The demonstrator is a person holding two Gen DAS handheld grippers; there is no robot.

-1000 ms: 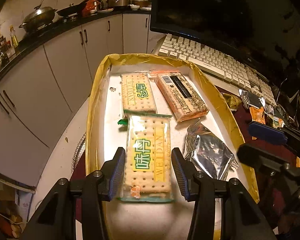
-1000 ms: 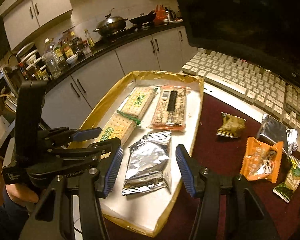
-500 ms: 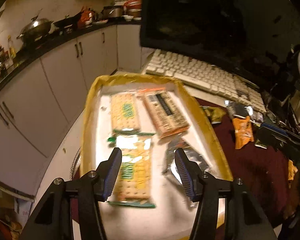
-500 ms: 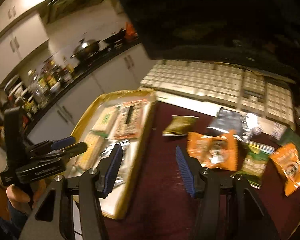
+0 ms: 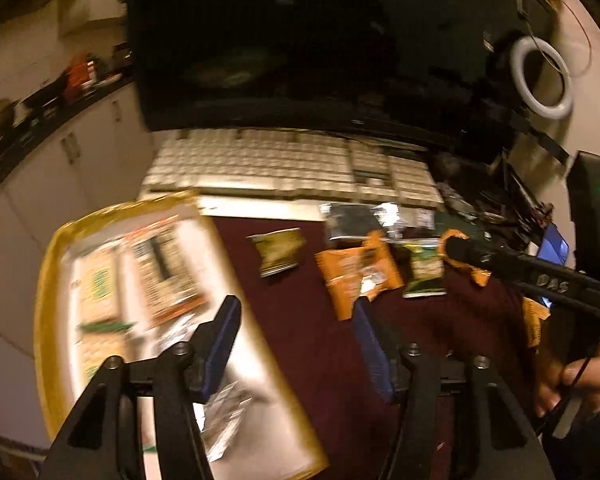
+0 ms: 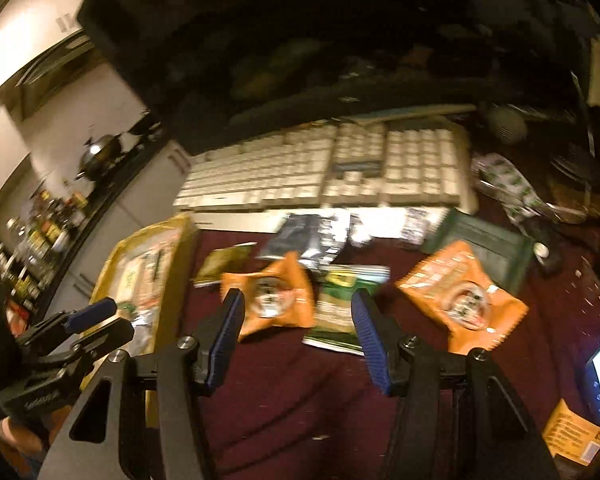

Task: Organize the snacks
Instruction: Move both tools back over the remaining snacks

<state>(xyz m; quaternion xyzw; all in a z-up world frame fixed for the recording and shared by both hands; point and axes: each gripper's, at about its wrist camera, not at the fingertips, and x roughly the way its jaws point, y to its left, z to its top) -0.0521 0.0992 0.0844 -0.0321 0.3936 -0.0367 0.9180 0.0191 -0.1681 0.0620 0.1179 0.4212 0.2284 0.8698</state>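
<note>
My views are blurred, so no writing on the snack packets reads; the only lettering I can make out is "DAS" on the black arm of the right tool (image 5: 456, 250) where it crosses the right side of the left wrist view.

My left tool (image 5: 295, 344) has just been opening its jaws; they stand apart with nothing between them, over the seam where the gold-rimmed tray (image 5: 43, 280) meets the maroon worktop (image 5: 300, 320). On the tray lie cracker packs (image 5: 95, 292), an orange-edged biscuit pack (image 5: 163, 264) and a crumpled silver foil bag (image 5: 223, 420) at the near end, all smeared by motion.

My right tool (image 6: 295, 328) is released too, jaws apart and empty, hovering above the maroon worktop (image 6: 291, 400). Just beyond its fingertips lie an orange snack packet (image 6: 271, 300) and a green packet (image 6: 340, 304) that touch or overlap. Another orange packet (image 6: 464, 304) sits to the right, a small olive-green packet (image 6: 223, 264) to the left near the tray (image 6: 179, 240), and a dark silver packet (image 6: 308, 240) farther back, just before the white keyboard (image 6: 324, 172). A dark monitor (image 6: 300, 40) stands behind the keyboard. The left tool (image 6: 99, 320) shows at the left edge, above the tray.
</note>
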